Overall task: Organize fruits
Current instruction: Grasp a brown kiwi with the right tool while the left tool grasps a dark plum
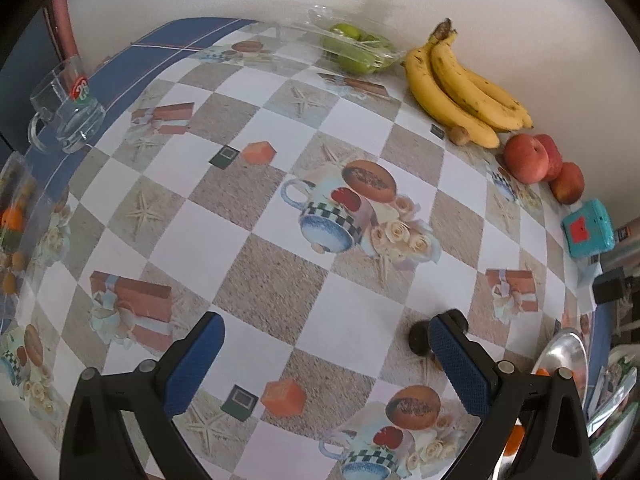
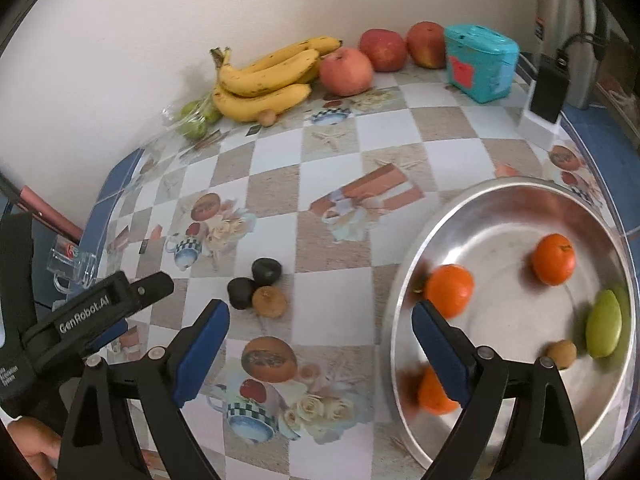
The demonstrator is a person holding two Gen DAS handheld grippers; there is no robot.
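Observation:
My right gripper (image 2: 320, 312) is open and empty, hanging over the table with its right finger above the left rim of a metal bowl (image 2: 516, 181). The bowl holds three oranges (image 2: 450, 294), a green fruit (image 2: 604, 324) and a small brown fruit (image 2: 562, 354). Two dark fruits (image 2: 266, 270) and a brown one (image 2: 271, 300) lie on the table just beyond my left finger. My left gripper (image 1: 328, 324) is open and empty, and a dark fruit (image 1: 418, 338) sits just outside its right finger. Bananas (image 1: 464, 92), red apples (image 1: 526, 158) and bagged green fruits (image 1: 356, 50) line the wall.
A glass mug (image 1: 66, 112) stands at the table's left edge. A teal box (image 2: 480, 62) and a black device on a white base (image 2: 546, 96) sit at the back right near the bowl. The checked tablecloth (image 1: 280, 280) covers the table.

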